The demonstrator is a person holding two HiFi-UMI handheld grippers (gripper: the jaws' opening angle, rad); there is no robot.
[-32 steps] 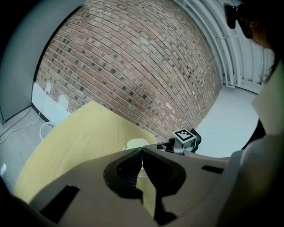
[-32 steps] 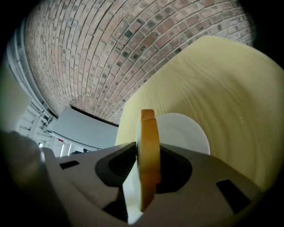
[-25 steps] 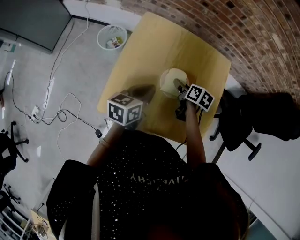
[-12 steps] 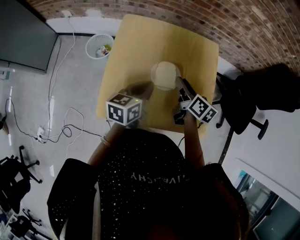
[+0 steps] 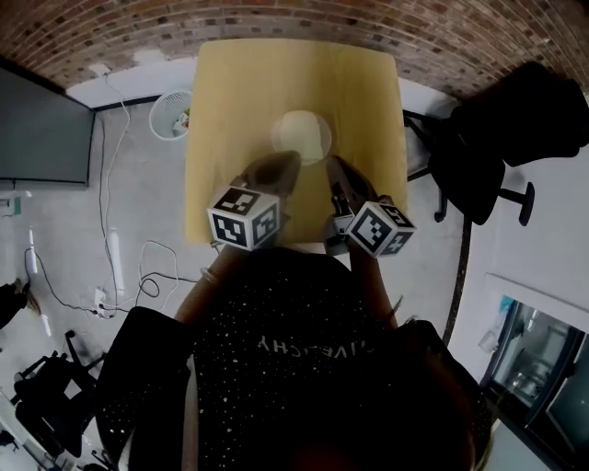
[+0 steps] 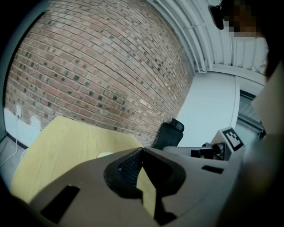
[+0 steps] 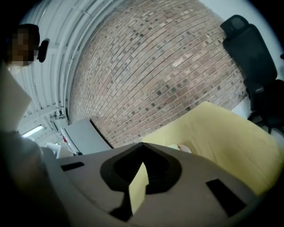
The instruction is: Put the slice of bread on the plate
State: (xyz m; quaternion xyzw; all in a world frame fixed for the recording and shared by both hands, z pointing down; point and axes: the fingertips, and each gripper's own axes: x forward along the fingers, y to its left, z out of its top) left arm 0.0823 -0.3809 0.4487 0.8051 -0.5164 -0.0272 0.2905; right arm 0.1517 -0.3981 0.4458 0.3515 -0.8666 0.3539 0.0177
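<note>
A round pale plate [image 5: 301, 136] sits in the middle of the yellow table [image 5: 230, 92]. A pale slice of bread [image 7: 179, 147] with a brownish edge seems to lie on it. My left gripper [image 5: 291, 158] hovers just in front of the plate, its jaws shut with nothing between them [image 6: 142, 149]. My right gripper [image 5: 333, 166] hangs to the plate's right and nearer me, also shut and empty [image 7: 142, 144]. Neither gripper touches the plate. In the left gripper view only a sliver of the plate [image 6: 104, 155] shows past the jaws.
A brick wall [image 5: 276, 23] runs behind the table. A black office chair [image 5: 502, 120] stands to the right, a white waste basket [image 5: 173, 112] to the left, with a dark screen [image 5: 37, 129] and cables [image 5: 138, 267] on the floor.
The right gripper has come off the plate, risen and drawn back toward me. The left gripper moved a little too. The head view has swung so the table sits squarer.
</note>
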